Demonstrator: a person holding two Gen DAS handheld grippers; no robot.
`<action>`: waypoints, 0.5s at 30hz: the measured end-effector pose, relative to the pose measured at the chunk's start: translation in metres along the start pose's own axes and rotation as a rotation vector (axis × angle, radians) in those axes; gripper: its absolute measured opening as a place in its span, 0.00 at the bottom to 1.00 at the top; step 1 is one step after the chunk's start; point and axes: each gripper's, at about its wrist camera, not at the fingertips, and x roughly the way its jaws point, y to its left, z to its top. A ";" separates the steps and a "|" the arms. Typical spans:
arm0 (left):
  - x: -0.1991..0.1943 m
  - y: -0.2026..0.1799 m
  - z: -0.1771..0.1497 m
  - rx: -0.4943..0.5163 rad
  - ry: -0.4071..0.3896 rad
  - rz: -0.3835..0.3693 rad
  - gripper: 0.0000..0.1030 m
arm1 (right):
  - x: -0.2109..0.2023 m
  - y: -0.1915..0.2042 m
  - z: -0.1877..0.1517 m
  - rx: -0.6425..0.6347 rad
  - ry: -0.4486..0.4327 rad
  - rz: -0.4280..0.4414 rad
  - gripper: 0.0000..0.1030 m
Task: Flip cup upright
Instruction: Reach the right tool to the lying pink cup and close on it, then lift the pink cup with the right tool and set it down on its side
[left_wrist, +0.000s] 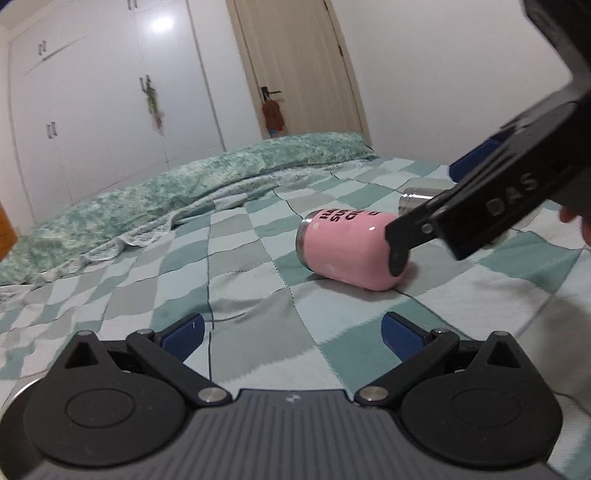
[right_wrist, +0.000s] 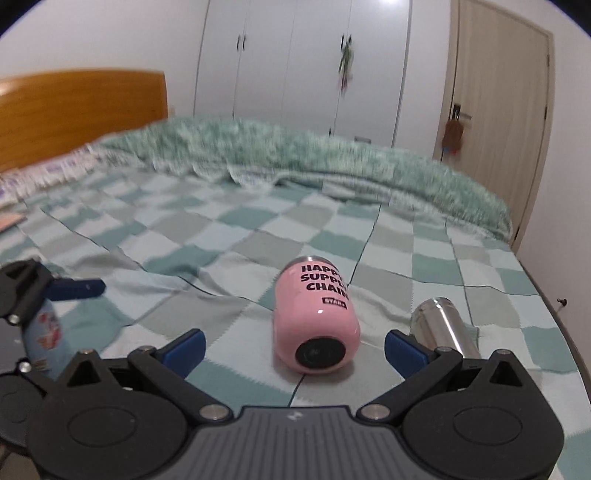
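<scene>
A pink cup (left_wrist: 347, 251) with black lettering lies on its side on the checked bedspread (left_wrist: 236, 266). In the right wrist view the pink cup (right_wrist: 316, 325) shows its dark base toward the camera. My right gripper (right_wrist: 293, 345) is open, its blue pads on either side of the cup's base, close to it. In the left wrist view the right gripper (left_wrist: 424, 206) reaches in from the right, one finger over the cup's base end. My left gripper (left_wrist: 291, 332) is open and empty, low over the bedspread, short of the cup.
A steel cup (right_wrist: 443, 325) lies on its side right of the pink one, also seen behind it (left_wrist: 417, 199). A light blue printed bottle (right_wrist: 46, 336) shows at the left by the left gripper. A rumpled green duvet (right_wrist: 295, 162) lies along the far side.
</scene>
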 end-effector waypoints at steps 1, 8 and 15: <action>0.008 0.005 0.002 0.012 -0.003 -0.010 1.00 | 0.012 0.001 0.005 -0.010 0.015 -0.002 1.00; 0.061 0.031 0.007 0.078 0.034 -0.029 1.00 | 0.095 0.001 0.025 -0.053 0.152 -0.027 1.00; 0.098 0.063 -0.007 0.074 0.113 -0.018 1.00 | 0.148 -0.005 0.030 -0.055 0.244 -0.021 1.00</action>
